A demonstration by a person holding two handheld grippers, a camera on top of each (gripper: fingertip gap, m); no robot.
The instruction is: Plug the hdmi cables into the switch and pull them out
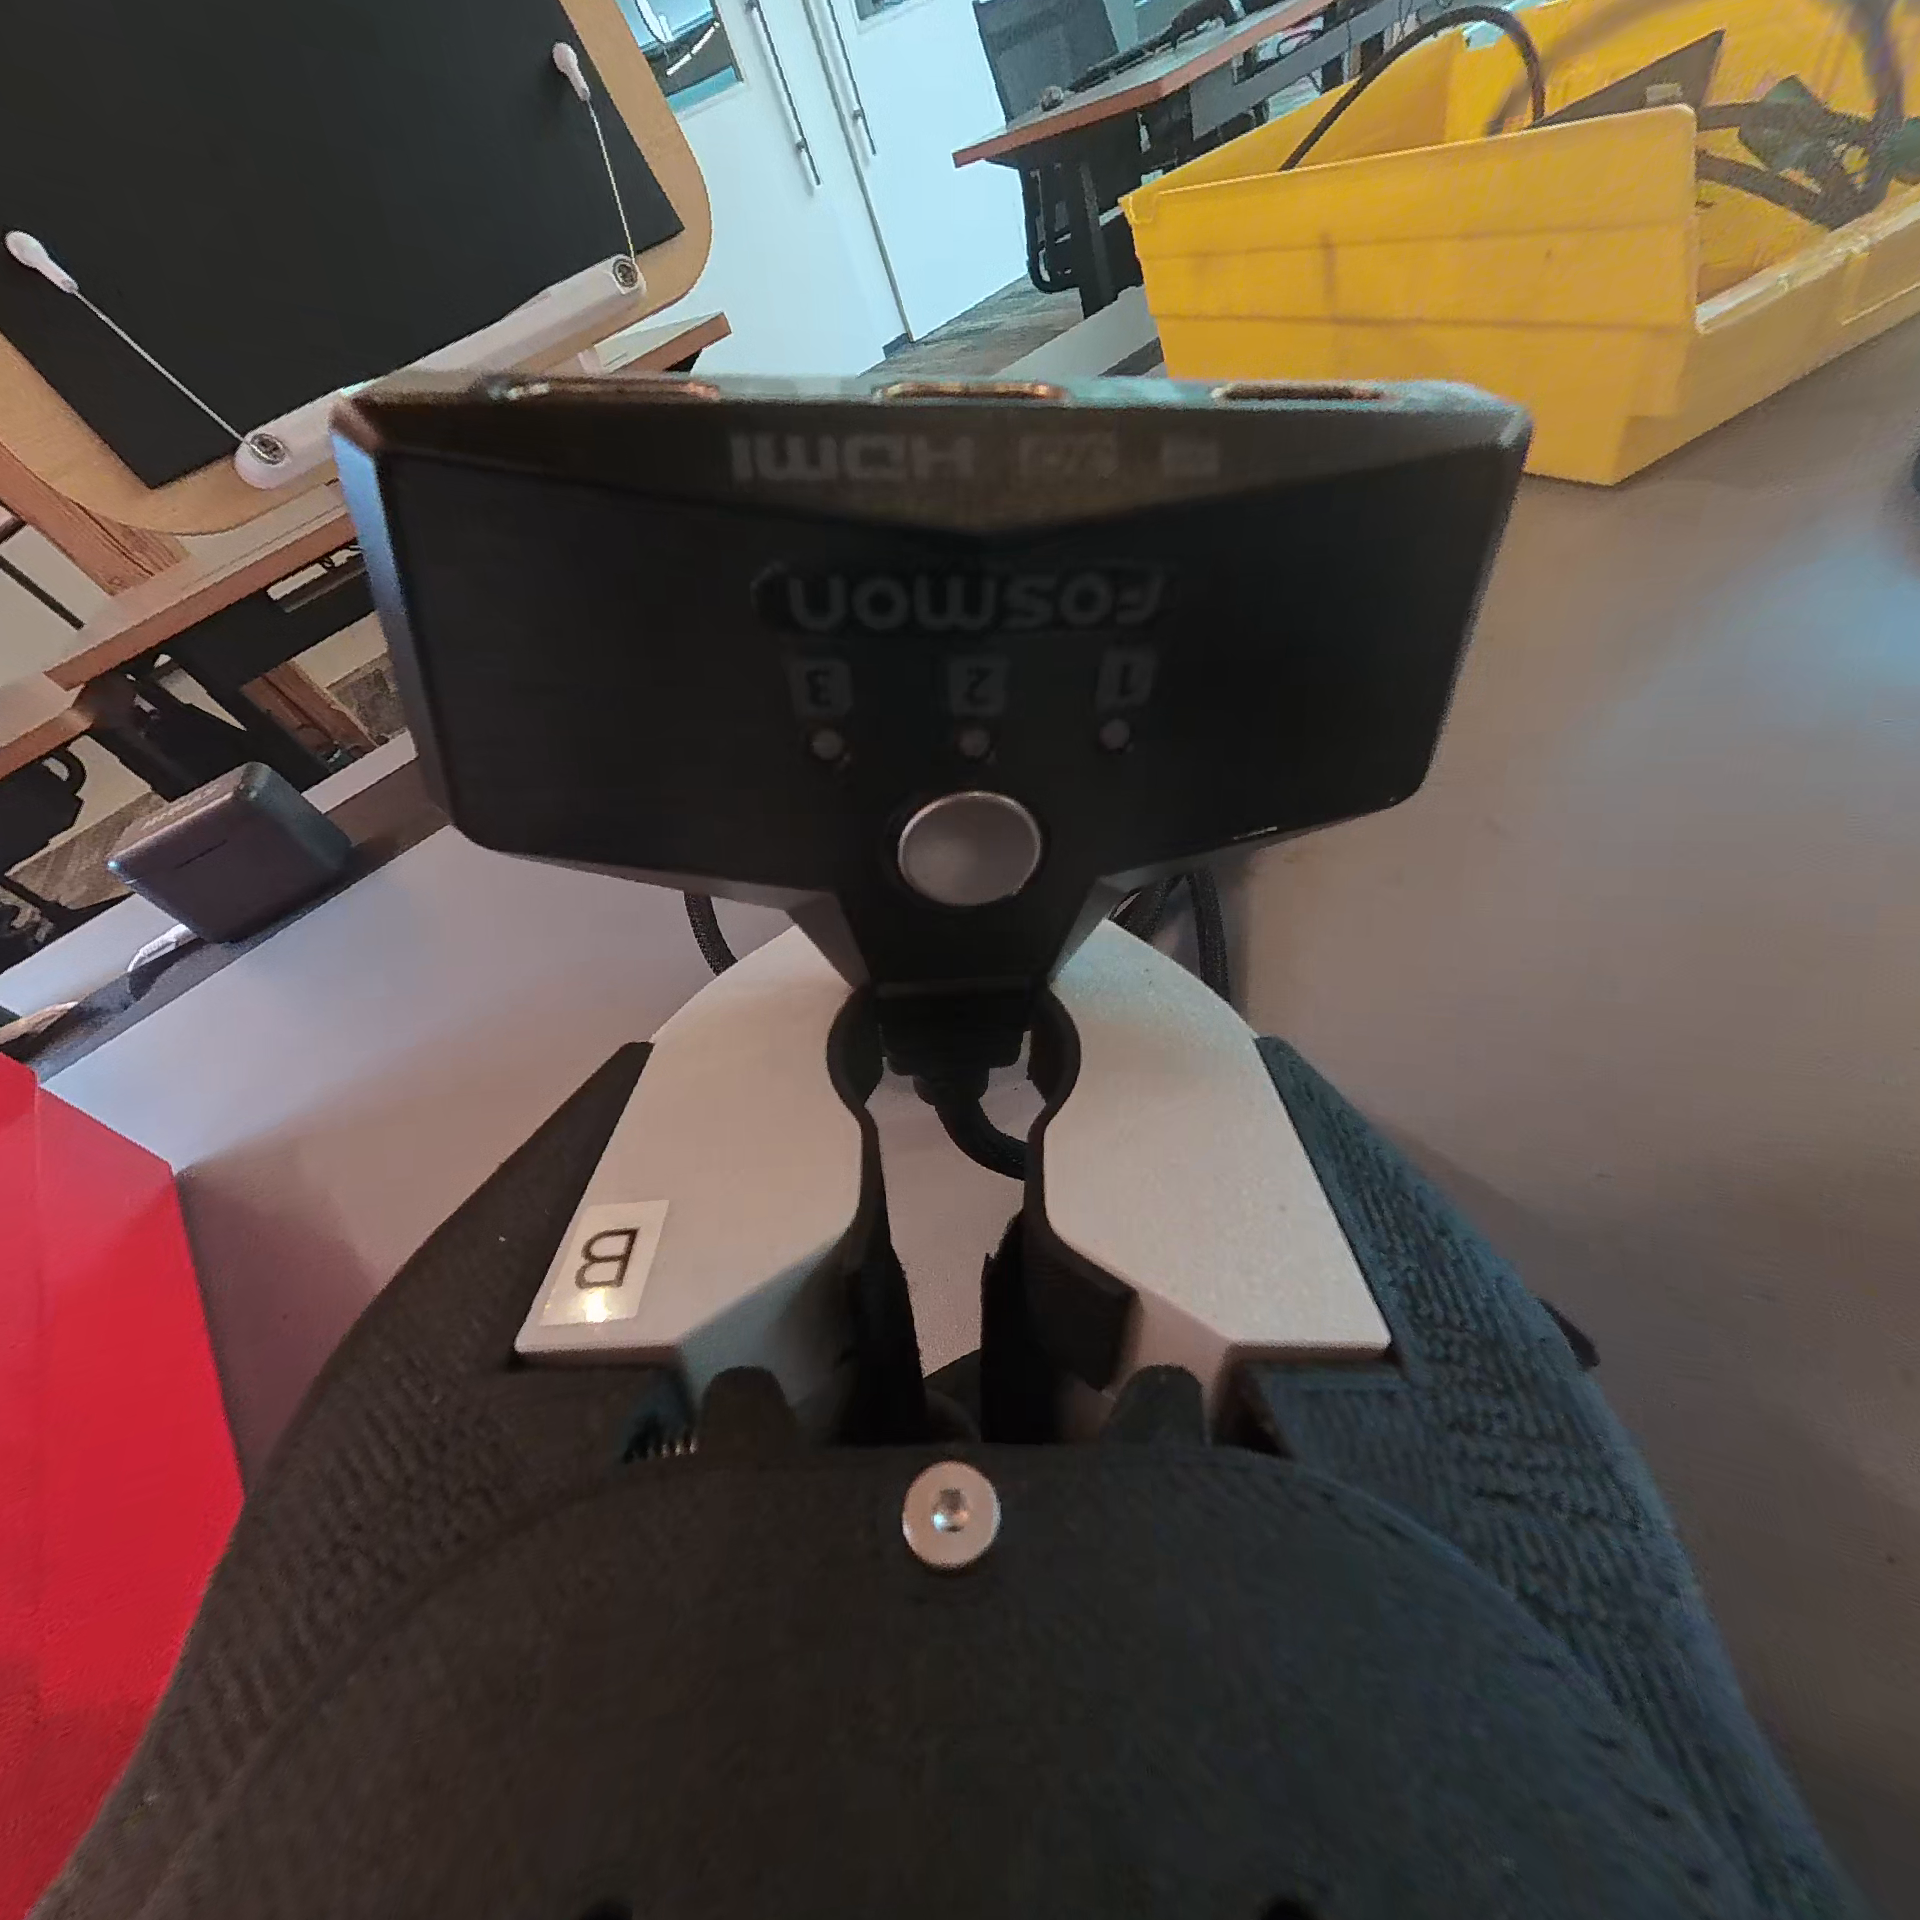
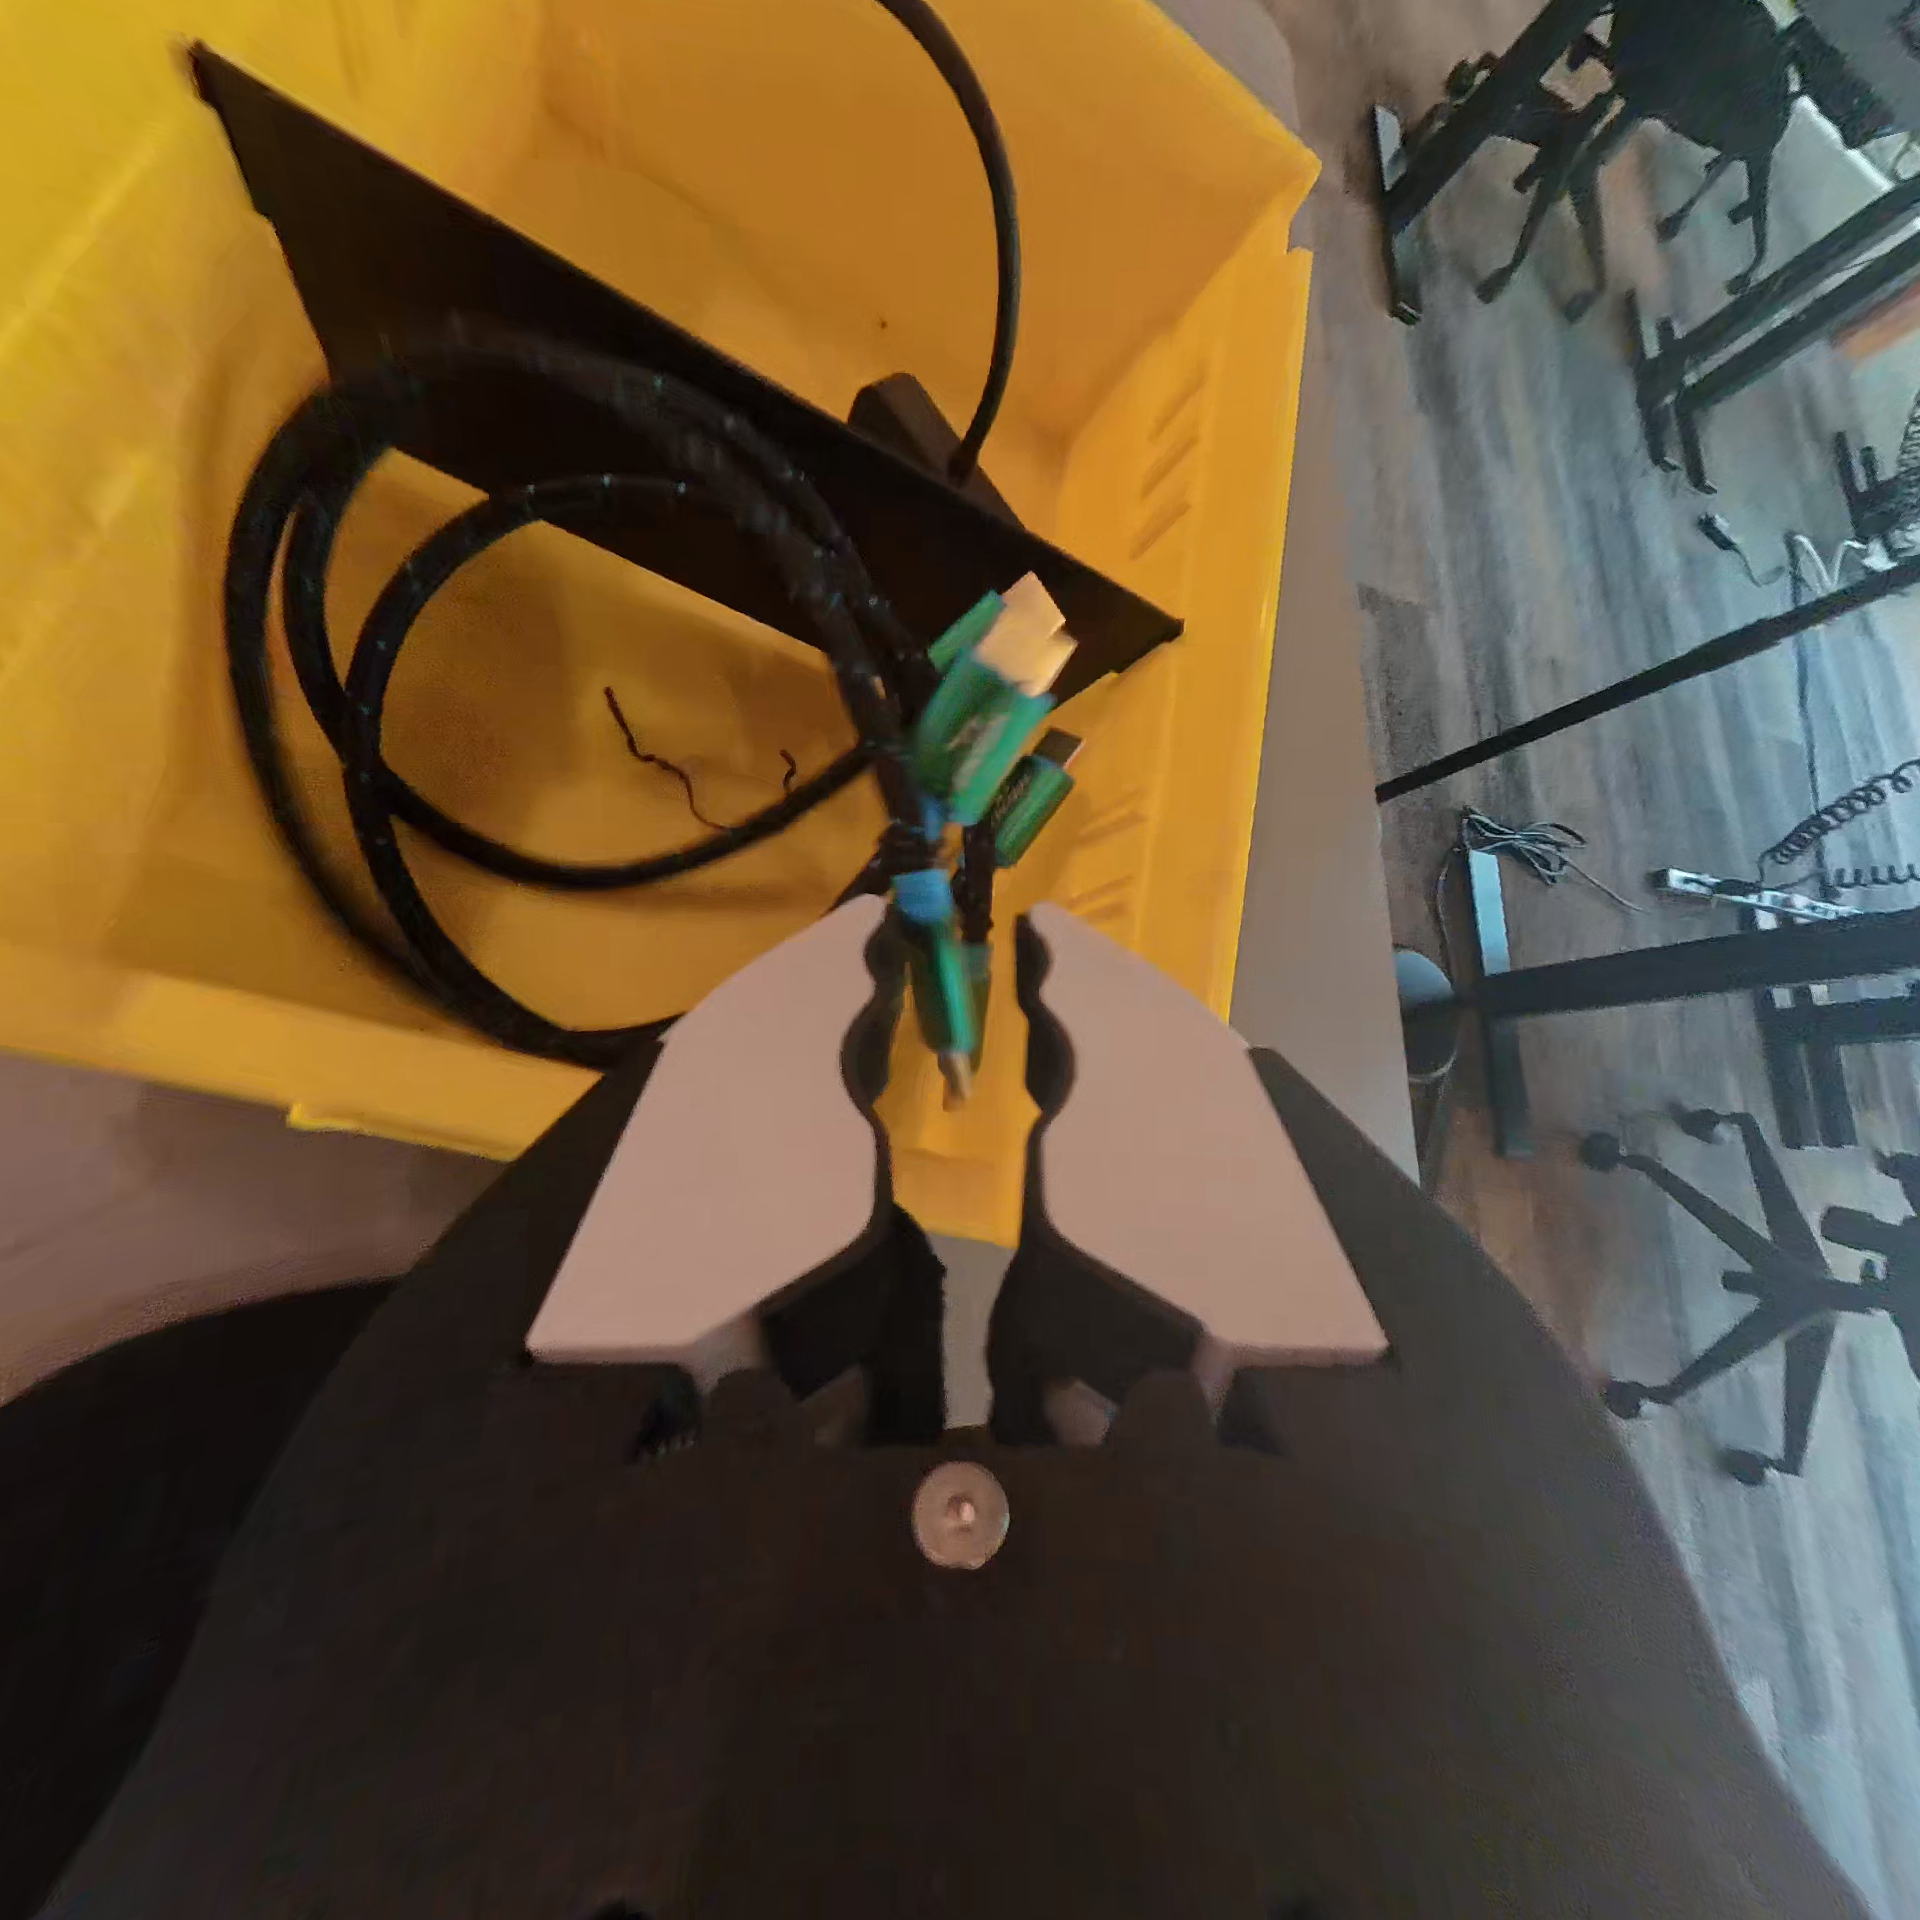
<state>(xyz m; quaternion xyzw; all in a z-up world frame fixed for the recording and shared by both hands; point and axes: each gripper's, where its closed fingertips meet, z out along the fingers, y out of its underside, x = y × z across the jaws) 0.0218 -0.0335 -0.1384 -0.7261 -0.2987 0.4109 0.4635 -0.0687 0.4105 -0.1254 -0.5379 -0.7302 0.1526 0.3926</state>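
Observation:
In the left wrist view my left gripper (image 1: pixel 951 997) is shut on the narrow tail end of a black HDMI switch (image 1: pixel 925 623) and holds it above the grey table. Three ports along the switch's far edge are empty, and its own black cable (image 1: pixel 982 1138) runs down between my fingers. In the right wrist view my right gripper (image 2: pixel 951 925) is over a yellow bin (image 2: pixel 1174 416). It is closed on a bundle of black braided HDMI cables (image 2: pixel 312 582) with green plugs (image 2: pixel 977 738). One plug (image 2: pixel 951 1013) lies between my fingers and the loops hang into the bin.
The yellow bin (image 1: pixel 1455 260) stands at the table's far right. A black divider panel (image 2: pixel 623 395) and a thinner black cable (image 2: pixel 1003 208) are inside it. A red box (image 1: pixel 83 1351) and a dark grey case (image 1: pixel 234 847) are at the left. Beyond the table edge are floor and chair legs (image 2: pixel 1766 1299).

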